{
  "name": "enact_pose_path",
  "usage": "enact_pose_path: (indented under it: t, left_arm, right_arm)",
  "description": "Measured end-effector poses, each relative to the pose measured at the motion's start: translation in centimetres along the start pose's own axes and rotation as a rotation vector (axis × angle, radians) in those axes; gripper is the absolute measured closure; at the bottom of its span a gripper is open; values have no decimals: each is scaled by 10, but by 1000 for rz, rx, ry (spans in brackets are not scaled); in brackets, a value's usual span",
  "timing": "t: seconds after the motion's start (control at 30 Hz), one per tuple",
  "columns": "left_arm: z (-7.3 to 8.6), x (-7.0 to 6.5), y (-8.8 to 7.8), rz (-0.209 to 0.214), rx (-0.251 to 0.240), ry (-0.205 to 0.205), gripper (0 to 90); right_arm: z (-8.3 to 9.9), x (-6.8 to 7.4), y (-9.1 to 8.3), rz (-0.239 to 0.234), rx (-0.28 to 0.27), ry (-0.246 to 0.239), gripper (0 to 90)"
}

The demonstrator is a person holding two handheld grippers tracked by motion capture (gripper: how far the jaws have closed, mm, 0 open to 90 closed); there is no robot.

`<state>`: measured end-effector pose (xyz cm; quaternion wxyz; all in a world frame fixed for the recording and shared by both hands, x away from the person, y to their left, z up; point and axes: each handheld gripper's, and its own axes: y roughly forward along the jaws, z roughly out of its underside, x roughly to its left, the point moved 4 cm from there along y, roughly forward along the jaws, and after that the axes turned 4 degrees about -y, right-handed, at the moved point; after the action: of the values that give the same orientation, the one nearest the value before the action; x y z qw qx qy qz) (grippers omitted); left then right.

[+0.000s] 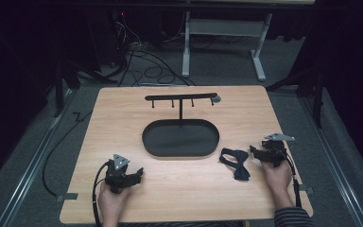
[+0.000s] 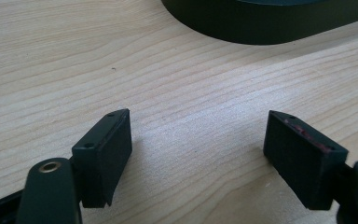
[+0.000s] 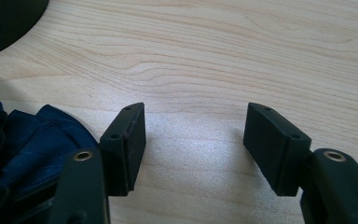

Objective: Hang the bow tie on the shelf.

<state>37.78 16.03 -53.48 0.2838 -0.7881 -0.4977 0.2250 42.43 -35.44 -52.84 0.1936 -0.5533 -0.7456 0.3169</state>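
Wooden table: dark bow tie beside wide-jawed right gripper.

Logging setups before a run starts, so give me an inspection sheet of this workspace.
Surface: wooden table, bare around the items.
Job's things: dark blue bow tie lying flat beside the right gripper; black oval tray with a hook rack rising from it.
Clutter: nothing seen.
Grippers: left gripper and right gripper both open, holding nothing.
Cables: one trails from each gripper; a tangle on the floor.
Surroundings: grey carpet, white table frame.
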Motion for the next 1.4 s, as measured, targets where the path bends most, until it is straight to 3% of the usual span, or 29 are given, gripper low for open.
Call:
enact_pose_path:
  t: [1.13, 1.23, 1.4]
  left_arm:
    - [0, 0, 0, -1, 2, 1, 240]
    - [0, 0, 0, -1, 2, 1, 240]
    - [0, 0, 0, 0, 2, 0, 240]
  right_arm:
    - [1, 2, -1, -5, 2, -5, 374]
    - [0, 3, 0, -10, 4, -9, 348]
    - [0, 3, -1, -30, 1, 11, 377]
